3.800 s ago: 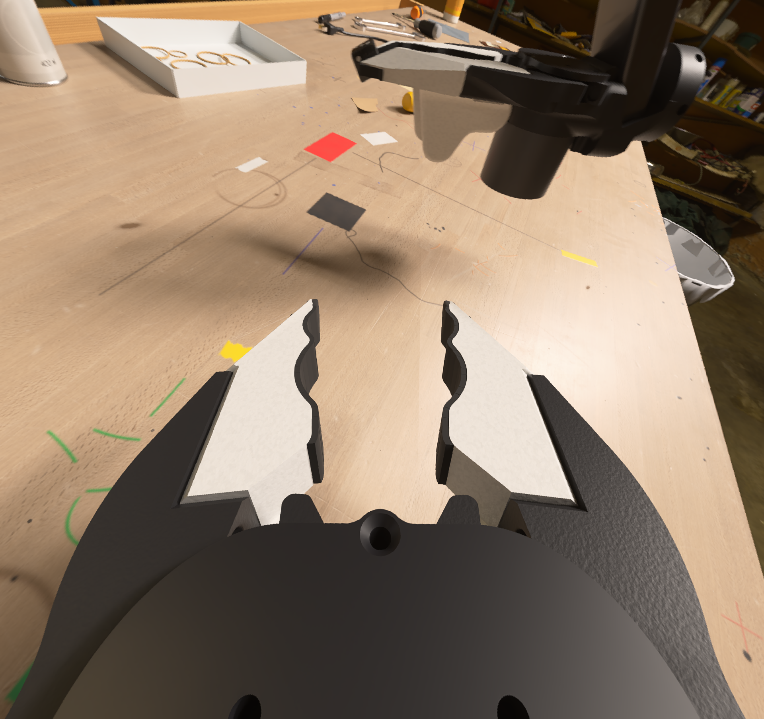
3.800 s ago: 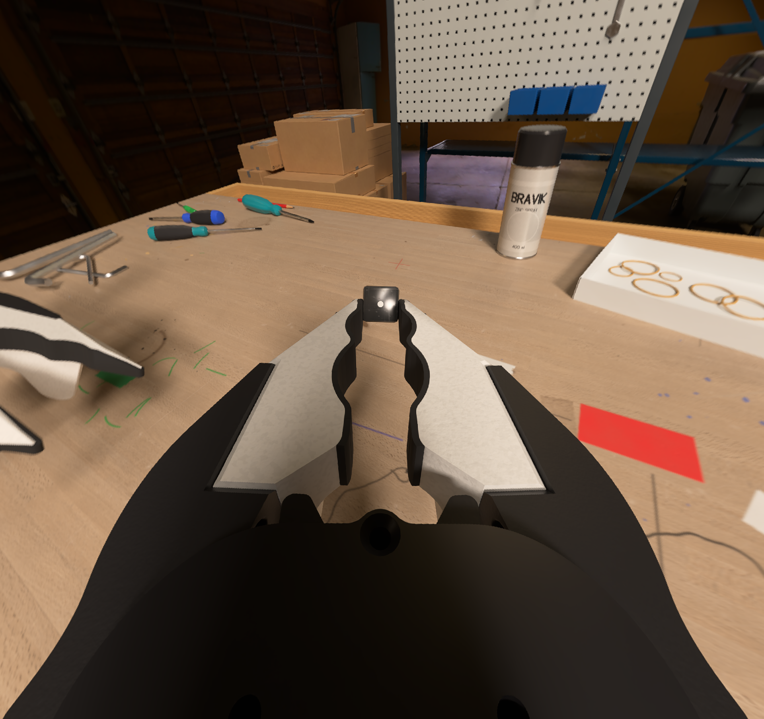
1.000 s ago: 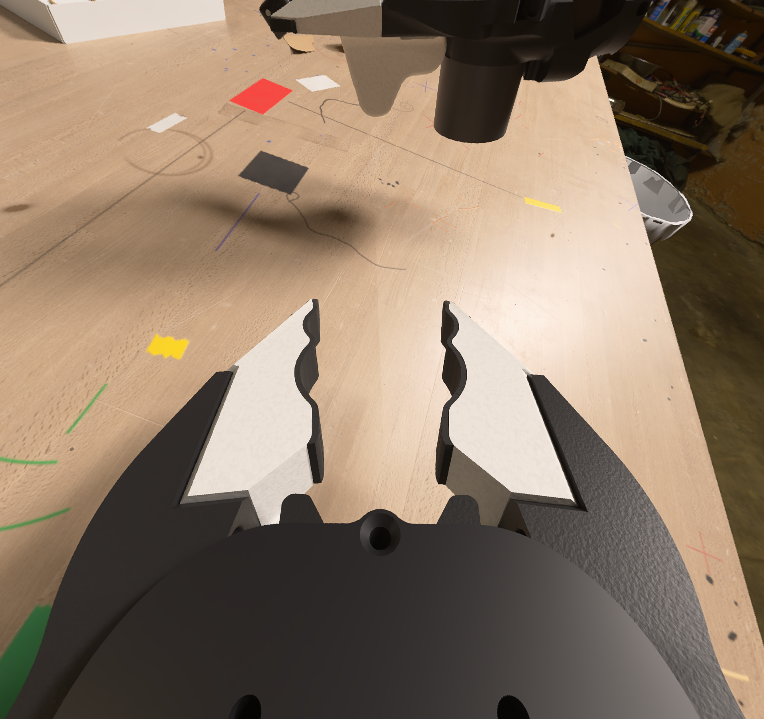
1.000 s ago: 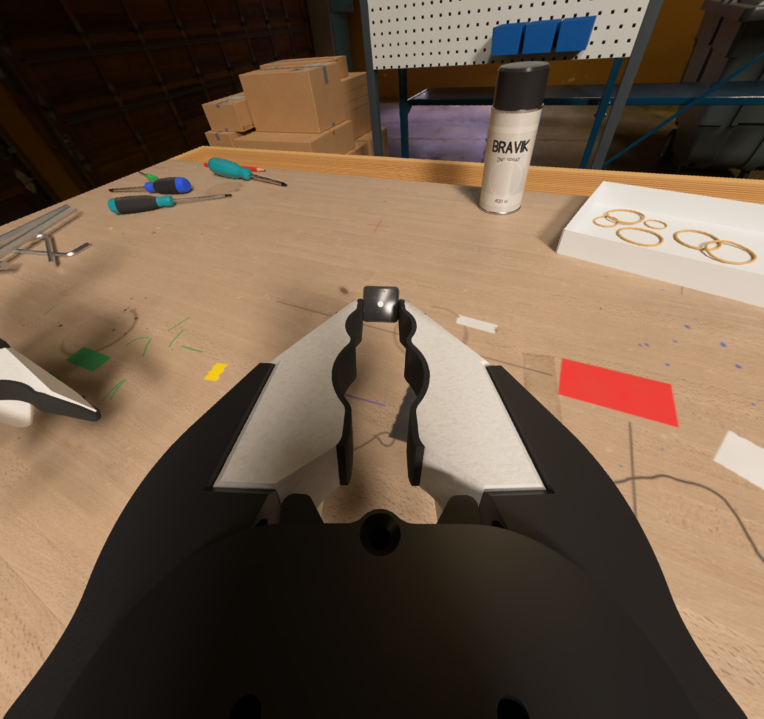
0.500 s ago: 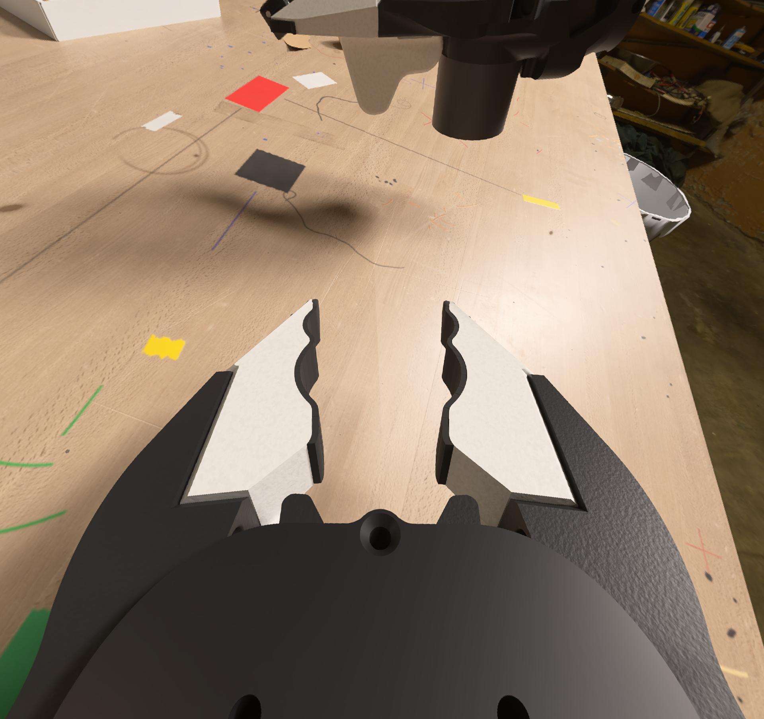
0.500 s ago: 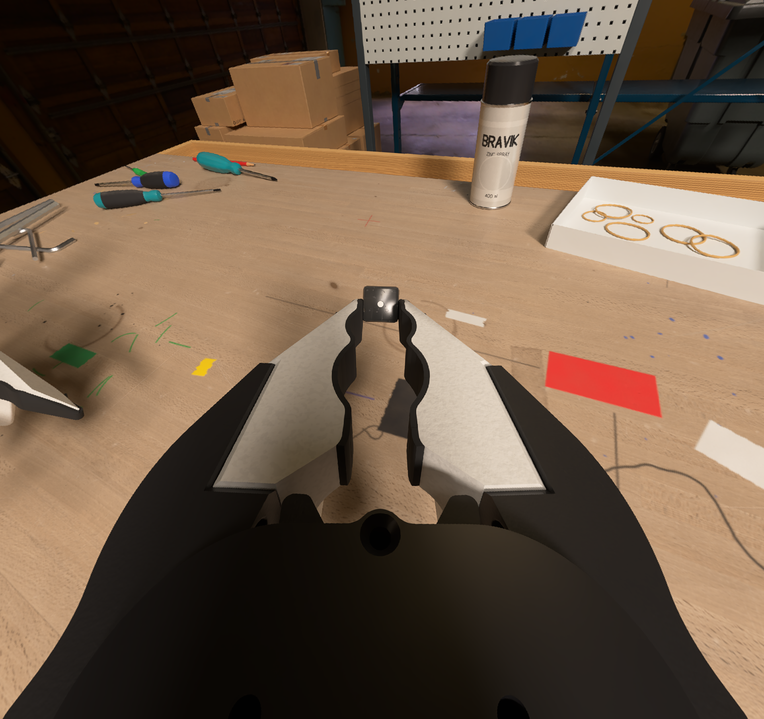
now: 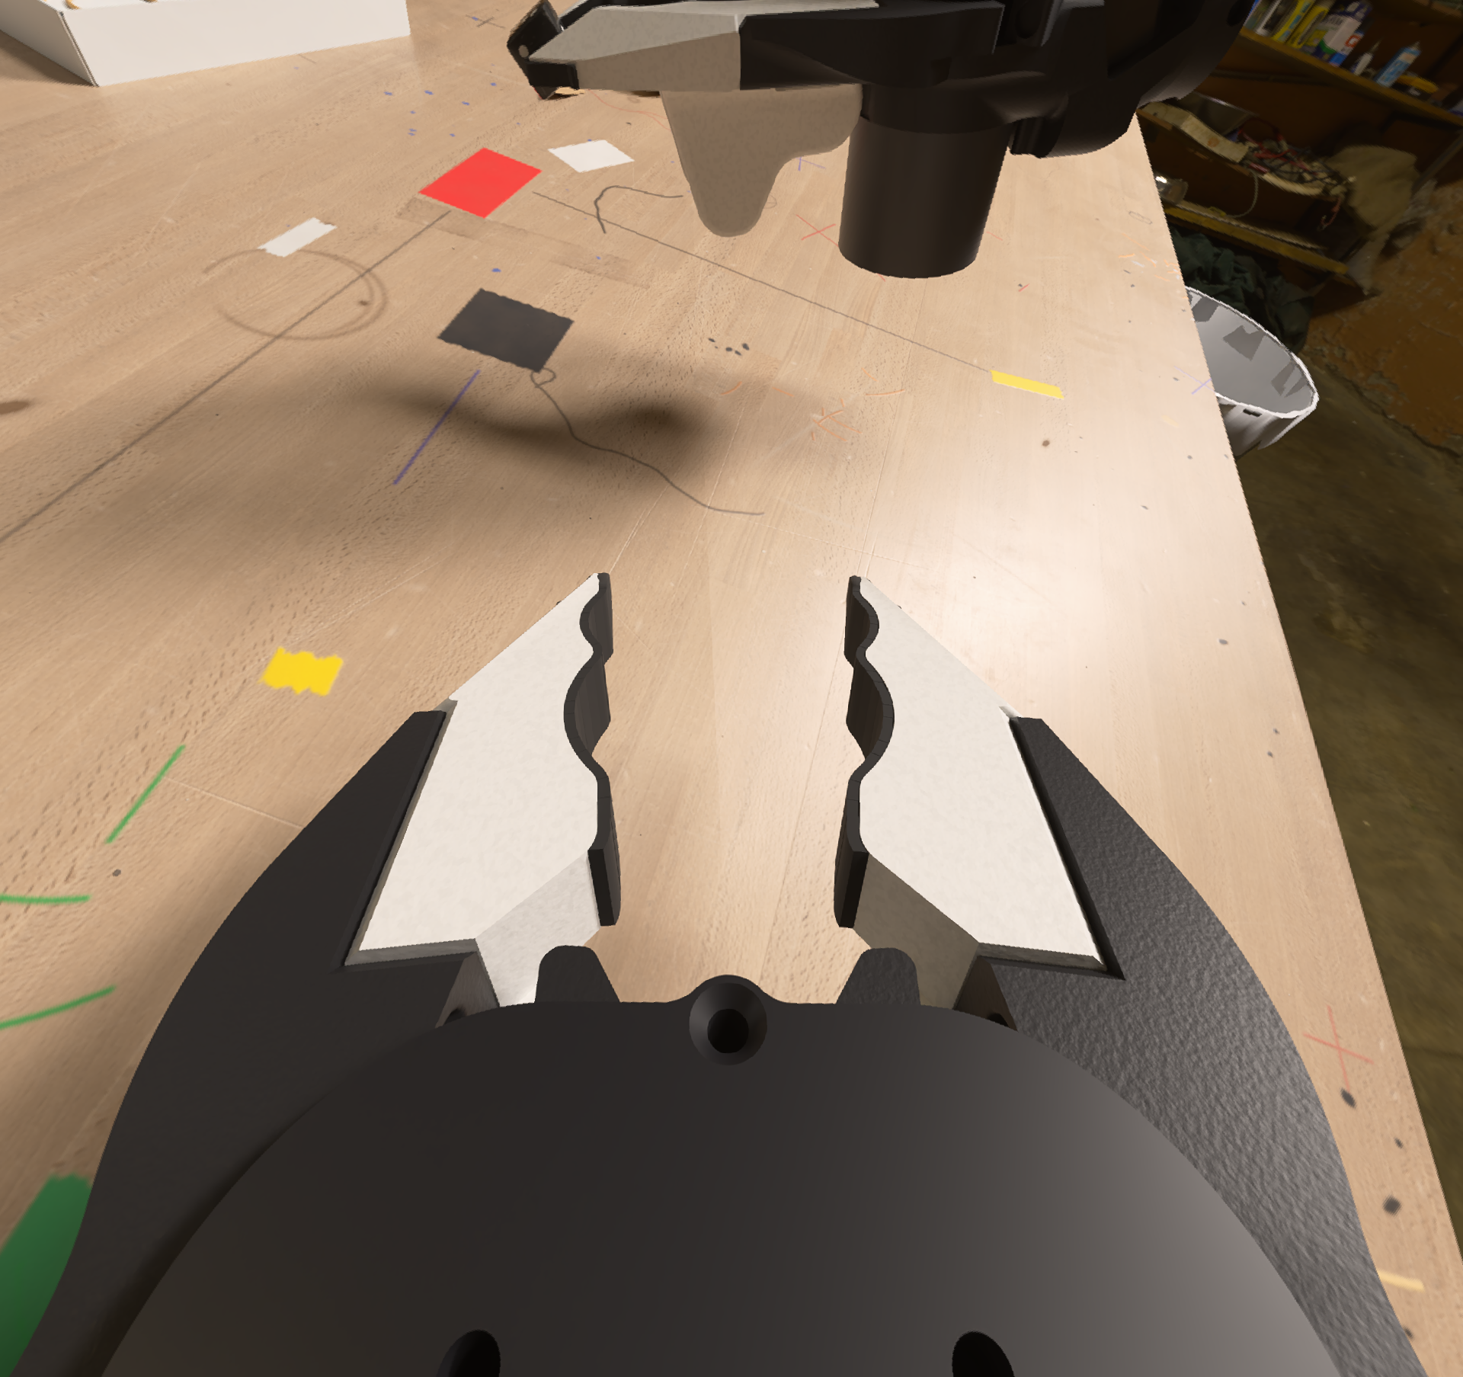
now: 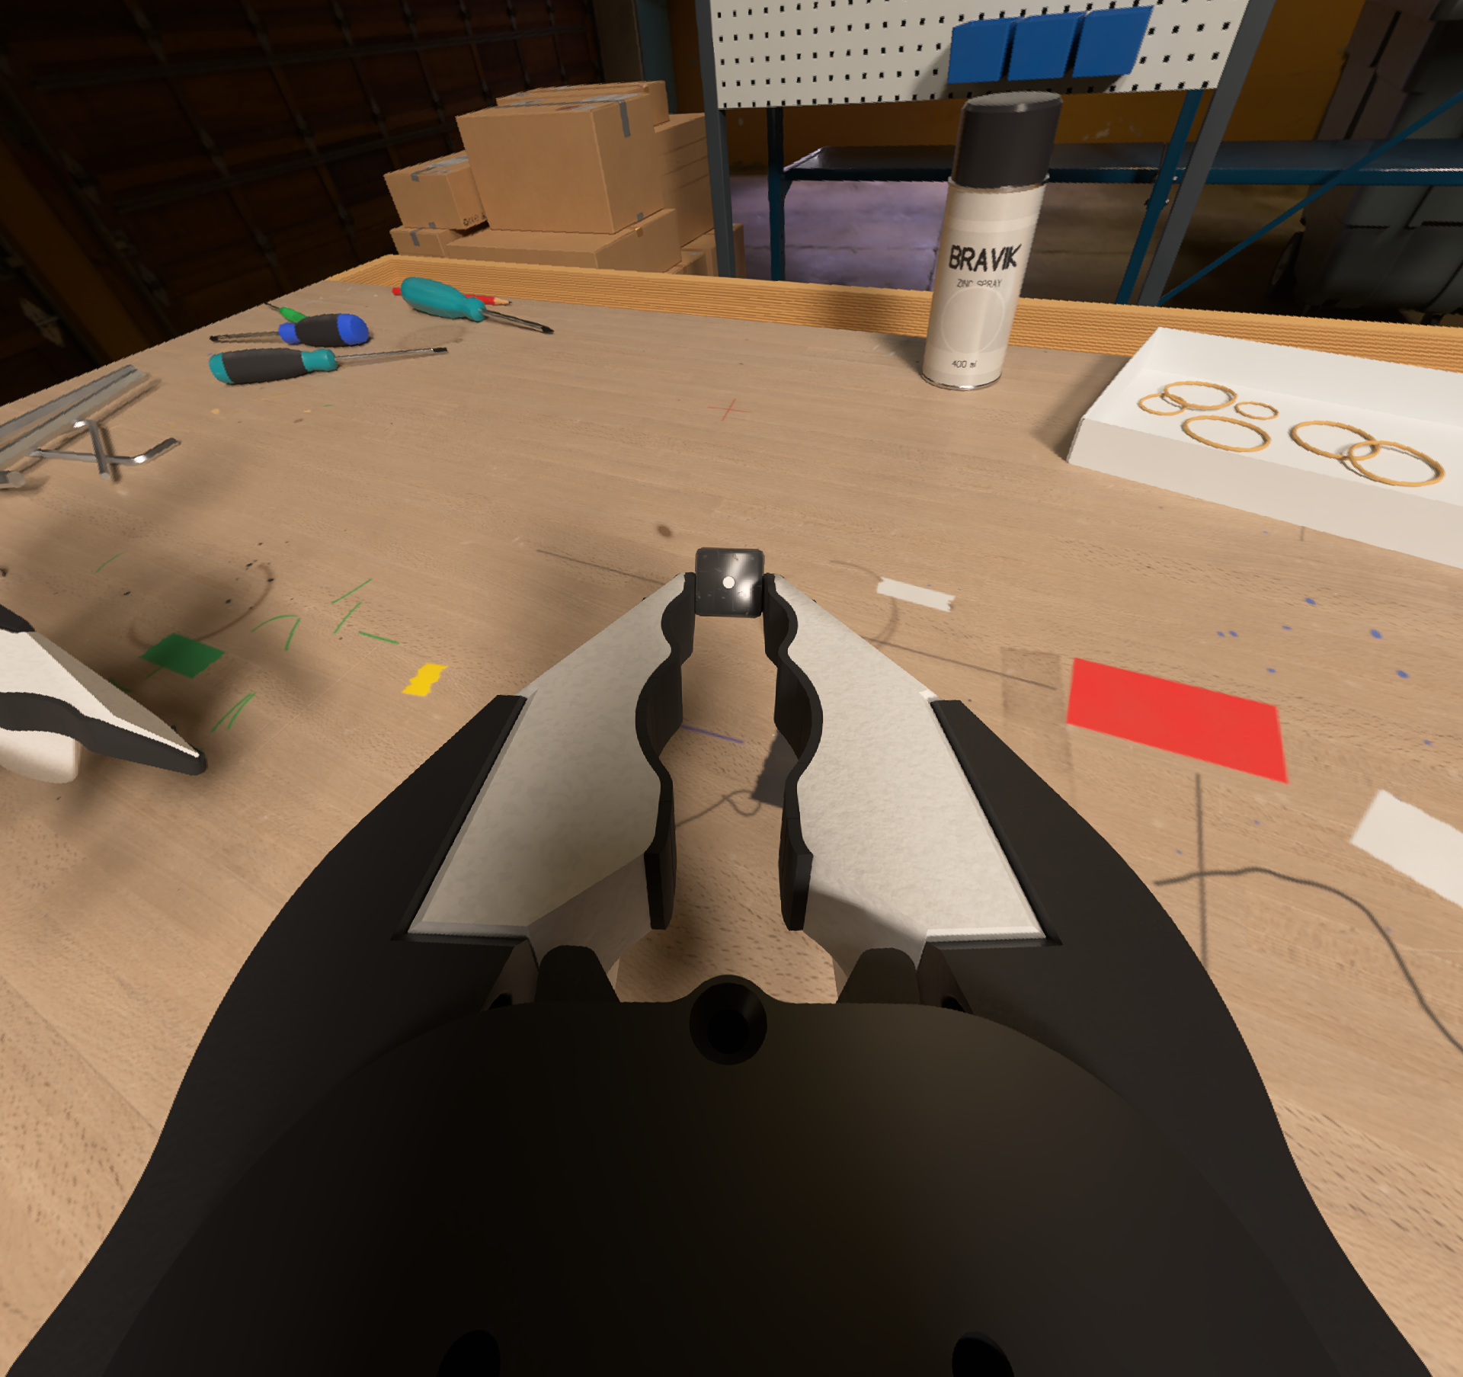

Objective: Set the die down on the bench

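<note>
bench (image 8: 554,468): wood | spray can (image 8: 986,254) | white tray (image 8: 1267,484) | 3 screwdrivers (image 8: 277,365) | red patch (image 8: 1172,717)

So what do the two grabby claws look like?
Both look alike. The left gripper and right gripper have a rounded matte black body, two pointed white fingers with wavy black inner edges, and a small round hole at the base. No cables or markings show.

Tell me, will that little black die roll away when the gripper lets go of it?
Probably not far: the die has flat faces, so it should settle, though its rounded corners might let it tumble once. It looks hard, pinched only at the right gripper tips above the bench.
</note>
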Motion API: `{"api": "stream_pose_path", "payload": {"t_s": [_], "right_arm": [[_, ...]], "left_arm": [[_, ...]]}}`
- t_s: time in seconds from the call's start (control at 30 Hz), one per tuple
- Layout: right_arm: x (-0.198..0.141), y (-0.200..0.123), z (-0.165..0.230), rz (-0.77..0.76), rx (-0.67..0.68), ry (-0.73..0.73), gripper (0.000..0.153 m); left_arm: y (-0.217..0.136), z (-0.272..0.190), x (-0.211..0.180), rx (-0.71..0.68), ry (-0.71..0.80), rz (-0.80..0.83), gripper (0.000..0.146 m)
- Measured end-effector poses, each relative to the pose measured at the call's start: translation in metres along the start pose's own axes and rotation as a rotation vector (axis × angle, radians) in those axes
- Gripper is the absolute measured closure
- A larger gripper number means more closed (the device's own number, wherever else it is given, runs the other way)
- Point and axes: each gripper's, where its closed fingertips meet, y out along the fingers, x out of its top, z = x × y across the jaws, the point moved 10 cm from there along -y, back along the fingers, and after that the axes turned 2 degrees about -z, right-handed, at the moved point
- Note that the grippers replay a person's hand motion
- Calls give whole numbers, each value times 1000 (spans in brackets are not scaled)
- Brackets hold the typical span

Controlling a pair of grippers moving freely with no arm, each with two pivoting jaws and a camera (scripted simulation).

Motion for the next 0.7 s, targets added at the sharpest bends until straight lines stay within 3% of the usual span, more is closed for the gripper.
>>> {"api": "stream_pose_path", "payload": {"t_s": [0.7], "right_arm": [[-1,-7,-2,10,-4,10,136]], "left_arm": [[1,-3,0,-3,8,2,87]]}}
